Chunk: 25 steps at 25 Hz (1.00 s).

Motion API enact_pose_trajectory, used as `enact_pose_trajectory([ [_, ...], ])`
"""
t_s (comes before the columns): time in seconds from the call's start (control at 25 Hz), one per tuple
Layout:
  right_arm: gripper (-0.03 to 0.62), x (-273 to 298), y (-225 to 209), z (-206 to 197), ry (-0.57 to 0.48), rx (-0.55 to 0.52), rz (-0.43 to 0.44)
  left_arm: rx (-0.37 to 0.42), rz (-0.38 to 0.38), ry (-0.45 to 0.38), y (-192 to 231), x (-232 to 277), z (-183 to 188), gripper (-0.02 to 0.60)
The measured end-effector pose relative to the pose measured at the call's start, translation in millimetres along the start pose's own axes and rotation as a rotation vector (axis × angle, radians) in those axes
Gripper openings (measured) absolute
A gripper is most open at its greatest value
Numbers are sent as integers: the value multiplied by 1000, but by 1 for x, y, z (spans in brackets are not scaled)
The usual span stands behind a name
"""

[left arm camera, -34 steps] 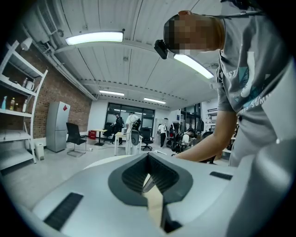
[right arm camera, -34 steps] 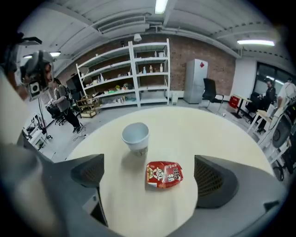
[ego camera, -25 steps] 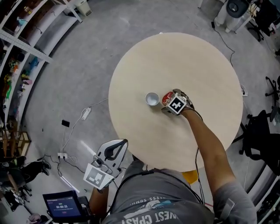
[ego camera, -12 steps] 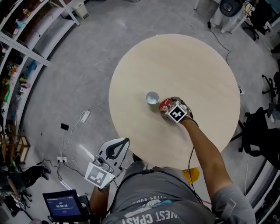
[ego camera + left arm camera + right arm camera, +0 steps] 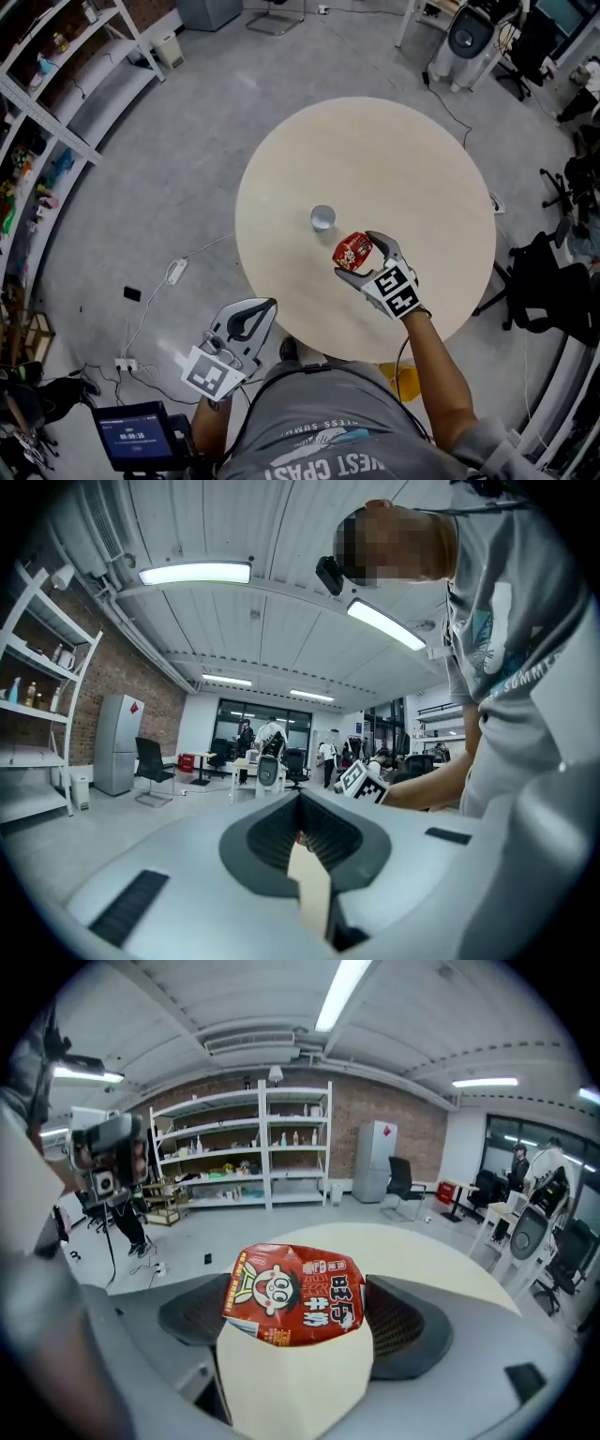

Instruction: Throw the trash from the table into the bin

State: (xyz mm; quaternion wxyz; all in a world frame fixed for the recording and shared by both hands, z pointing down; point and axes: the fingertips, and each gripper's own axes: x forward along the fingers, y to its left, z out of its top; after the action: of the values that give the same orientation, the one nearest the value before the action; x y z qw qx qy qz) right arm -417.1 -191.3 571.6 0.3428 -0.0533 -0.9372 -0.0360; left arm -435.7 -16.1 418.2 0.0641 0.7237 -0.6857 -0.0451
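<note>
Head view: red carton (image 5: 353, 250) held clear above round table (image 5: 375, 159).

- The red carton (image 5: 352, 250) is crumpled, printed with a cartoon face and white characters. It is pinched from both sides between the fingers (image 5: 412, 1321) of the right gripper (image 5: 359, 255). It is held printed face up, clear of the round surface (image 5: 403, 159).
- A small pale paper cup (image 5: 322, 217) stands upright near the middle of the surface, mouth up, just beyond the carton and apart from it.
</note>
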Motion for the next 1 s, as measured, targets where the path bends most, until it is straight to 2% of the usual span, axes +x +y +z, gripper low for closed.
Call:
enact_pose_trajectory([
  [0.16, 459, -51, 27, 53, -133, -12, -38, 34, -49, -42, -18, -6, 17, 41],
  [0.36, 459, -123, 72, 115, -245, -76, -80, 69, -95, -89, -49, -33, 58, 41],
  [0.44, 459, -144, 87, 131, -288, -91, -96, 81, -113, -103, -55, -42, 63, 41],
  [0.84, 459, -211, 127, 149, -422, -213, -189, 112, -220, -153, -77, -50, 56, 41],
  [1.0, 459, -234, 139, 144, -453, -220, -237, 119, -274, -175, -90, -51, 59, 41],
])
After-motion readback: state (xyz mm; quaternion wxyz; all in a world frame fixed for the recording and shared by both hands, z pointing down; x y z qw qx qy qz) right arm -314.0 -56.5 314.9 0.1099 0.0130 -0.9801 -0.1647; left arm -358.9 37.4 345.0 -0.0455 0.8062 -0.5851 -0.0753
